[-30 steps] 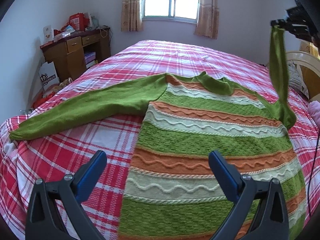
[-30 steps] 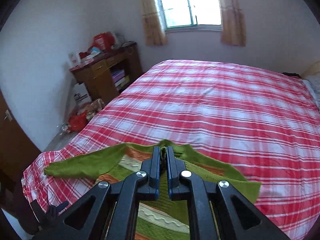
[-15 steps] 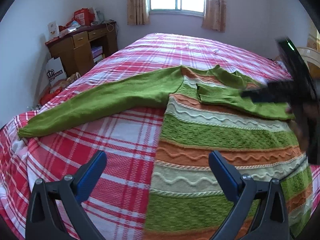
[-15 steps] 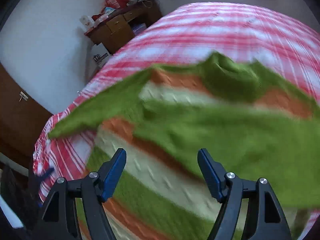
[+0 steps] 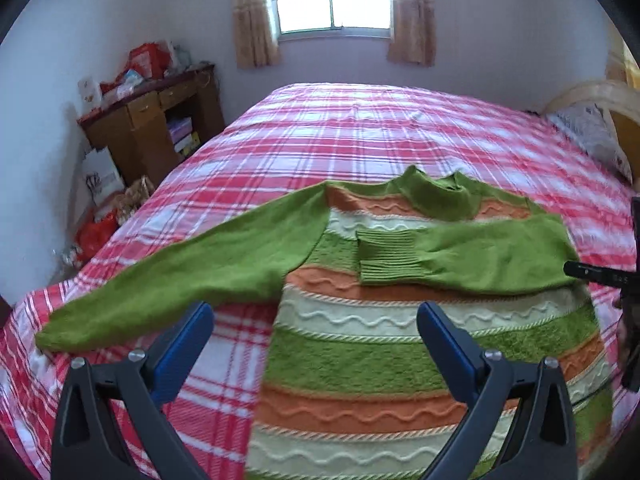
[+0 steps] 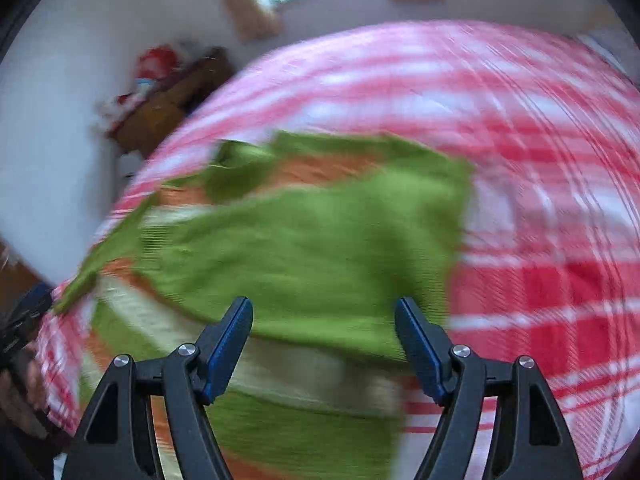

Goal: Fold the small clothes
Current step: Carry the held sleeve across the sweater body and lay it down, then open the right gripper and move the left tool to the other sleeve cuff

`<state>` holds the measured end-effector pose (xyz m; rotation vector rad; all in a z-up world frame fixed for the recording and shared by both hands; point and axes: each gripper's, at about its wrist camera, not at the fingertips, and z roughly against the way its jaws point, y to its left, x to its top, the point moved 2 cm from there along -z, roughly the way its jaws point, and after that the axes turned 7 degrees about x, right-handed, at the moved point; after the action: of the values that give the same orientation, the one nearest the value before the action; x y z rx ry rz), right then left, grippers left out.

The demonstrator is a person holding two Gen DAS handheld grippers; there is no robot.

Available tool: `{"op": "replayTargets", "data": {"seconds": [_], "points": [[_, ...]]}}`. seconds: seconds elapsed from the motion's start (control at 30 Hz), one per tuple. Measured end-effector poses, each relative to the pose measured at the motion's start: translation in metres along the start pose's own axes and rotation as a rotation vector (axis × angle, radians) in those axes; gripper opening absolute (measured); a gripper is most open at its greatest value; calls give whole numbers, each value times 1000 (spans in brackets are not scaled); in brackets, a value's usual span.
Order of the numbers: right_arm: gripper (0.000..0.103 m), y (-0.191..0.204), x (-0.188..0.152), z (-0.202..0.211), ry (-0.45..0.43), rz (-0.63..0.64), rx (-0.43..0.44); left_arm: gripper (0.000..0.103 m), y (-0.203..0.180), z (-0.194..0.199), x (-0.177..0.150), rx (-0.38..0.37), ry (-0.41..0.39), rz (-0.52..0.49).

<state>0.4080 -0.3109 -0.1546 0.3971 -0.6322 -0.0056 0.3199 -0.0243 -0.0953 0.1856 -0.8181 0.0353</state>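
Sweater first: from my left wrist view, the green, orange and cream striped knit sweater lies flat on the red plaid bedspread. One plain green sleeve stretches out leftward of the sweater's body, its long axis crosswise to my empty, wide-apart left gripper, which I judge nearer. The other sleeve lies folded across the chest.

My right wrist view is blurred; the right gripper is spread open, empty, over that folded sleeve.
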Motion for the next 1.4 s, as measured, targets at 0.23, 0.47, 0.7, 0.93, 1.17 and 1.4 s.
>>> {"op": "replayTargets", "data": {"seconds": [0.23,0.47,0.7,0.93,1.17,1.4], "points": [[65,-21,-6,39,-122,-35,-101,103,-10,-22,-5,51,32,-39],[65,38,13,-1,-47,89,79,103,-28,-42,3,51,58,-48],[48,8,-1,0,-31,28,-76,103,-17,-68,2,84,104,-17],[54,32,10,19,-94,96,-140,103,-28,-73,13,83,93,6],[55,35,-2,-20,-7,82,-192,103,-39,-103,13,141,157,-31],[55,41,-28,-11,-43,185,-266,103,-25,-100,-9,107,168,-3]]}}
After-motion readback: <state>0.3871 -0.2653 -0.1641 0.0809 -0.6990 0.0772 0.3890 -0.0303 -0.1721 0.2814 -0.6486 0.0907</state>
